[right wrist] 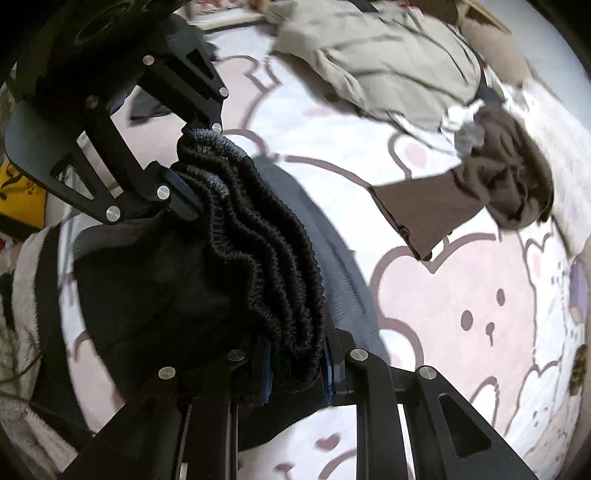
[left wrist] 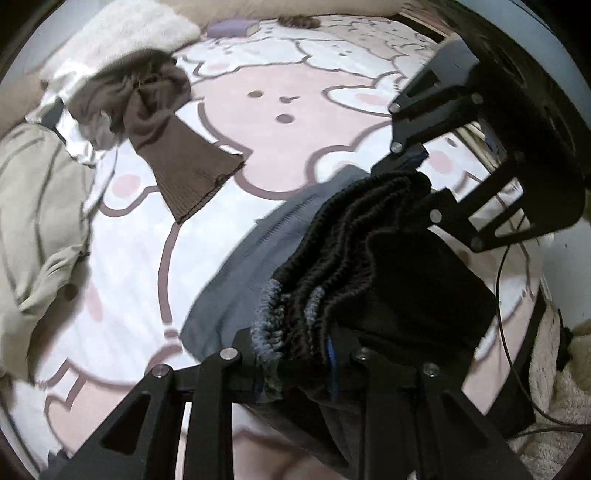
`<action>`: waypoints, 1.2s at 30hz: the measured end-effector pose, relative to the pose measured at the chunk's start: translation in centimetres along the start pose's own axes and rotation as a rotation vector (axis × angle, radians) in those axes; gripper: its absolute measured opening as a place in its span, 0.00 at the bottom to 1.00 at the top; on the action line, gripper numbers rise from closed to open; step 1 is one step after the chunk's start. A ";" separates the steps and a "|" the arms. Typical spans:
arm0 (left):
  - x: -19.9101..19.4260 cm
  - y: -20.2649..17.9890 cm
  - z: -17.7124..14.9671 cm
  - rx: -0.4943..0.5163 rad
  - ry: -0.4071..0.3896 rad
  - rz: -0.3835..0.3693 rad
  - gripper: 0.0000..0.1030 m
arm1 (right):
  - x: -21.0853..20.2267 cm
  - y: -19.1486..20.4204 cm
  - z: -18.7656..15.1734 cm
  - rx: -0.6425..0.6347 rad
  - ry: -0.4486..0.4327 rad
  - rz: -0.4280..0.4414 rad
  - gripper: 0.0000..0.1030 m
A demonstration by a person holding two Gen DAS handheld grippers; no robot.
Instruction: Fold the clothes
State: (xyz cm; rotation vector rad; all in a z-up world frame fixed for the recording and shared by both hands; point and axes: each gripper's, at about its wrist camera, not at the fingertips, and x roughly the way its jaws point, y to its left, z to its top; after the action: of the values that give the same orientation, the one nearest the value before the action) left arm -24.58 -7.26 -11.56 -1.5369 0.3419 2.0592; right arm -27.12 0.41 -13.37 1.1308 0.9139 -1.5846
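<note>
A black garment [left wrist: 369,258] with a gathered elastic waistband hangs stretched between both grippers above the bed. In the left wrist view my left gripper [left wrist: 295,354] is shut on one end of the waistband. My right gripper [left wrist: 410,166] clamps the other end at the upper right. In the right wrist view the right gripper [right wrist: 297,369] pinches the black garment [right wrist: 221,266] at the bottom. The left gripper [right wrist: 184,195] holds it at the upper left. A grey fabric layer [left wrist: 236,277] hangs behind the black folds. The frames are motion-blurred.
Below lies a white and pink bear-print sheet [left wrist: 258,110]. A brown ribbed garment [left wrist: 184,166] lies crumpled on it beside a beige garment [left wrist: 37,221]. A fluffy white blanket [left wrist: 122,33] sits at the far edge. A thin cable [left wrist: 506,295] runs by the bed's side.
</note>
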 end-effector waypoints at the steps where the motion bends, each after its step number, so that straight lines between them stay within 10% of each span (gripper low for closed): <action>1: 1.0 0.9 0.3 -0.018 0.008 -0.025 0.28 | 0.9 -0.8 0.0 0.023 0.009 0.013 0.20; 7: 3.9 5.1 0.2 -0.143 -0.020 -0.093 0.48 | 4.5 -5.2 -1.1 0.226 0.030 0.014 0.59; 15: -3.1 7.0 -4.6 -0.338 -0.233 -0.138 0.62 | -3.7 -6.1 -9.1 0.581 -0.236 -0.040 0.60; 25: -2.9 -3.6 -17.0 -0.474 -0.257 -0.105 0.63 | -4.6 9.7 -20.0 0.711 -0.351 -0.150 0.60; 33: -0.3 -6.3 -20.0 -0.670 -0.349 -0.203 0.61 | -1.9 13.2 -19.7 0.707 -0.419 -0.178 0.39; 34: 0.1 -6.4 -19.7 -0.671 -0.343 -0.182 0.39 | -1.4 13.3 -19.3 0.686 -0.400 -0.171 0.29; 36: 0.3 -6.6 -19.3 -0.649 -0.320 -0.142 0.27 | -0.4 13.4 -18.7 0.660 -0.336 -0.180 0.10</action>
State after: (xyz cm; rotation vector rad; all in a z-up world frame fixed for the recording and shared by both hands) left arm -5.39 -11.48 -17.19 -1.4618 -0.5946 2.3736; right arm -9.61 14.22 -19.03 1.1794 0.2683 -2.2322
